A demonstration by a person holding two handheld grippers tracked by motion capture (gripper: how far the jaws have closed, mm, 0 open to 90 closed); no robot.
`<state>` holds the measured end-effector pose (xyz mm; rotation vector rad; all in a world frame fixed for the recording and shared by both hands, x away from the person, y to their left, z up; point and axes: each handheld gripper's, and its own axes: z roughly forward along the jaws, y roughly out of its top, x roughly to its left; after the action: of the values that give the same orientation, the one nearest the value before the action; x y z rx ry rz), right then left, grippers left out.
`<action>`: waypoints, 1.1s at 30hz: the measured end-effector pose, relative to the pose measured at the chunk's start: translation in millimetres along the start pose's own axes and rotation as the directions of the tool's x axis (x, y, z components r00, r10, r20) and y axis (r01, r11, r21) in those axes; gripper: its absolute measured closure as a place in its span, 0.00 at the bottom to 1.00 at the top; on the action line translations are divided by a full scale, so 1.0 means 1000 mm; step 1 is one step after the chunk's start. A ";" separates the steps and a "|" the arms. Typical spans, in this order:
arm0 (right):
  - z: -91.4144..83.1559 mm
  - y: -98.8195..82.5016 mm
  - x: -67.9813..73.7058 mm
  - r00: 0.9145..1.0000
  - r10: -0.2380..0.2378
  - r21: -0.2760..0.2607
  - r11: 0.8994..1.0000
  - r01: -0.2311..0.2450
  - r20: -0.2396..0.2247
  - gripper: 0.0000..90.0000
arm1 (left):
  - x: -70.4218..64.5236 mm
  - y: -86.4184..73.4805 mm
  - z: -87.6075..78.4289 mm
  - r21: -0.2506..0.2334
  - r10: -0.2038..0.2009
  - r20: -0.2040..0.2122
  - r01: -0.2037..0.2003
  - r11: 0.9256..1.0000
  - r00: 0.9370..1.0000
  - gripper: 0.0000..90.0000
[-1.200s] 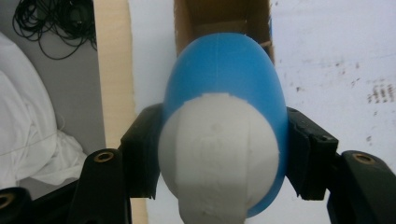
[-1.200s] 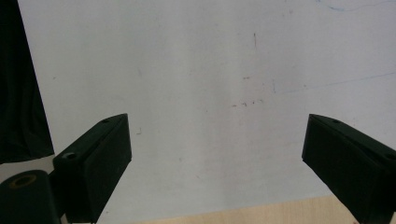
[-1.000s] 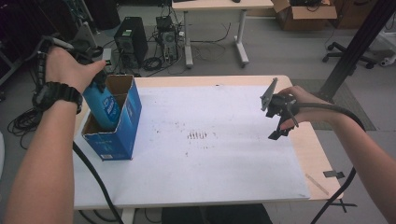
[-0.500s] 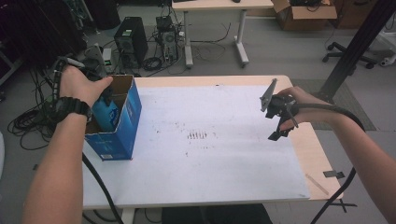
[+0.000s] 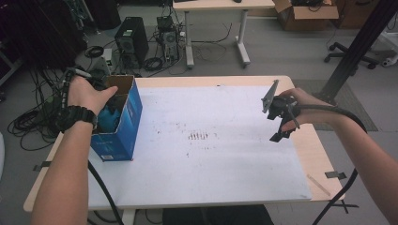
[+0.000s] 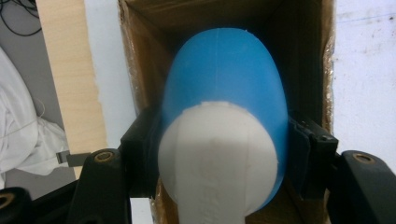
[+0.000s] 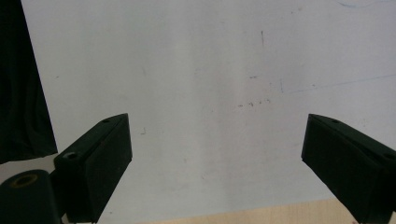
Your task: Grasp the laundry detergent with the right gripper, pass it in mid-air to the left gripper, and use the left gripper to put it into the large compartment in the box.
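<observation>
An open blue cardboard box (image 5: 123, 129) stands on the table's left side. My left gripper (image 6: 223, 140) points down into it, shut on a rounded blue object (image 6: 224, 74) with a white end (image 6: 217, 158). Both pads press on the object's sides, and the box's brown inner walls (image 6: 140, 60) surround it. In the high view a hand (image 5: 87, 93) covers that gripper at the box's mouth, with some blue (image 5: 111, 119) showing inside. My right gripper (image 5: 280, 123) hovers over the table's right side, open, with nothing between its jaws (image 7: 215, 154).
A white sheet (image 5: 211, 164) covers most of the wooden table (image 5: 319, 154); faint dark marks (image 5: 199, 136) sit near its middle. Computer towers (image 5: 126, 40) and cables lie on the floor behind. A black post (image 5: 356, 51) rises at the back right.
My left hand has come down, carrying the blue object from above the box's rim deeper into the box. The right hand has stayed where it was.
</observation>
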<state>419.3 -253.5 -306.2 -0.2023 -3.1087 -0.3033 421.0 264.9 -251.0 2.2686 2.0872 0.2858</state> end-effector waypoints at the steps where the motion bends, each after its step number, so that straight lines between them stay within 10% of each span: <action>1: 0.001 0.000 0.000 1.000 0.002 -0.001 1.000 -0.002 -0.001 0.10 | 0.000 0.000 0.001 -0.002 0.000 -0.001 0.000 1.000 1.000 0.43; 33: 0.008 0.006 0.003 1.000 -0.001 0.014 1.000 0.001 -0.018 0.10 | 0.000 -0.010 0.019 0.010 0.007 0.008 -0.008 1.000 1.000 0.43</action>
<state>416.8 -245.6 -312.4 -0.1970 -3.0926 -0.2816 414.5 267.3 -270.8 2.2797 2.0814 0.2671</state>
